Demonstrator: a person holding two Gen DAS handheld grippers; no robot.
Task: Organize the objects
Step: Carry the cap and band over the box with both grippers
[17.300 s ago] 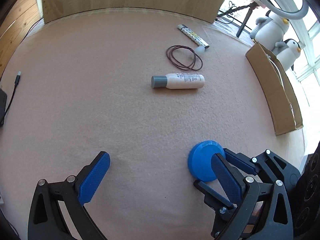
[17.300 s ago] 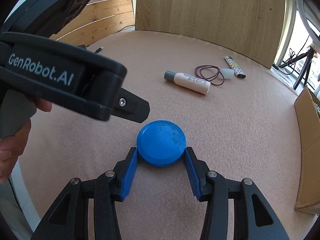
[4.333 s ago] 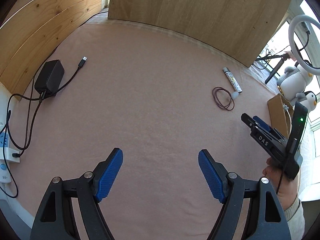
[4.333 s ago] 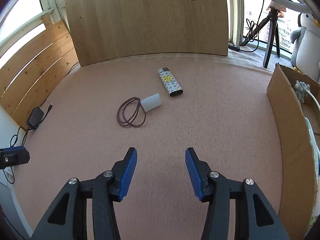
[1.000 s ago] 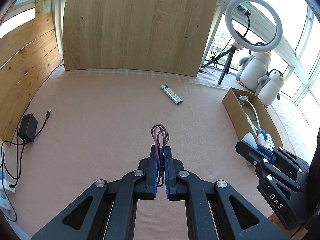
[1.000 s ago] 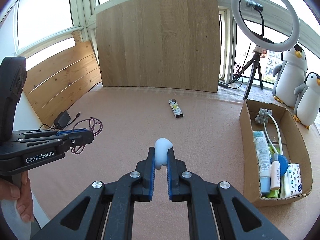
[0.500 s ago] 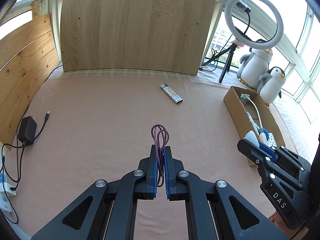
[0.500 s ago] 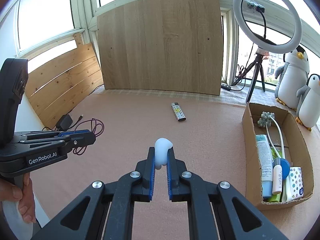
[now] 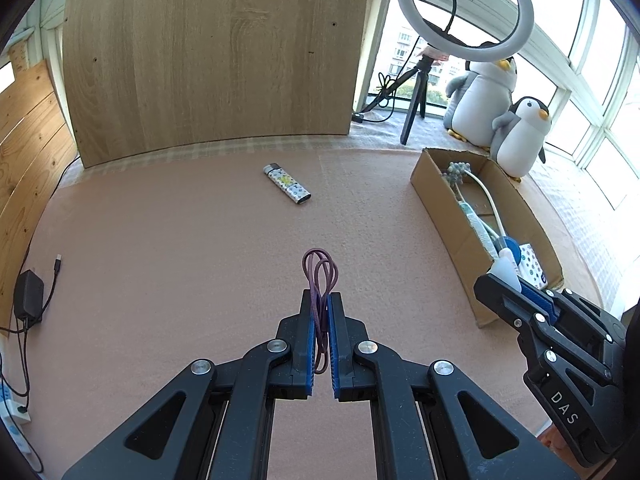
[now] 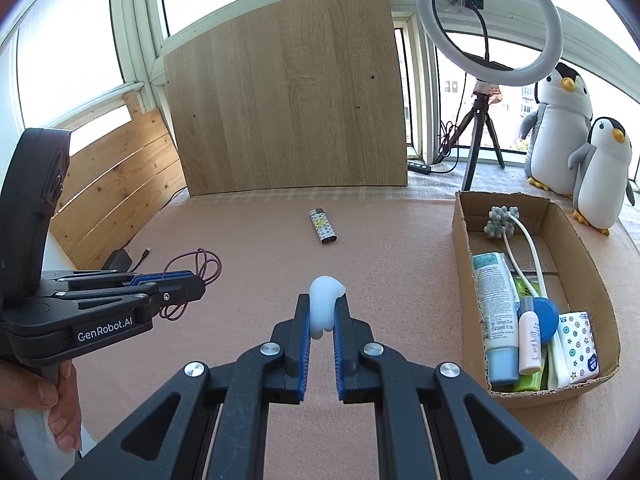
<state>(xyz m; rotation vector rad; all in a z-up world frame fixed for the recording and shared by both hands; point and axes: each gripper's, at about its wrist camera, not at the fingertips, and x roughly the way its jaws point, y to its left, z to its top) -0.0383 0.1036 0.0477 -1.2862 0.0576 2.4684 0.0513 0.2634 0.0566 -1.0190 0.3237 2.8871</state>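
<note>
Two tools: left tool (image 9: 321, 308), right tool (image 10: 322, 312). One purple cord loop (image 9: 320, 276); one white soft piece (image 10: 325, 300); one patterned lighter (image 10: 322, 232); one cardboard box (image 10: 464, 220); two plush penguins, large (image 10: 560, 128) and small (image 10: 600, 172); one ring light (image 10: 486, 20); one charger (image 9: 28, 294).

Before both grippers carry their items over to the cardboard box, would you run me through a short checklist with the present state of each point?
1. Left gripper shut on the purple cord loop: ok.
2. Right gripper shut on the white soft piece: ok.
3. Cord loop clear of the mat: cannot tell; its lower end hangs below the jaws.
4. Cardboard box open on top with bare floor at its far end: ok.
5. Lighter lies out on the mat: not ok, pick up next.
</note>
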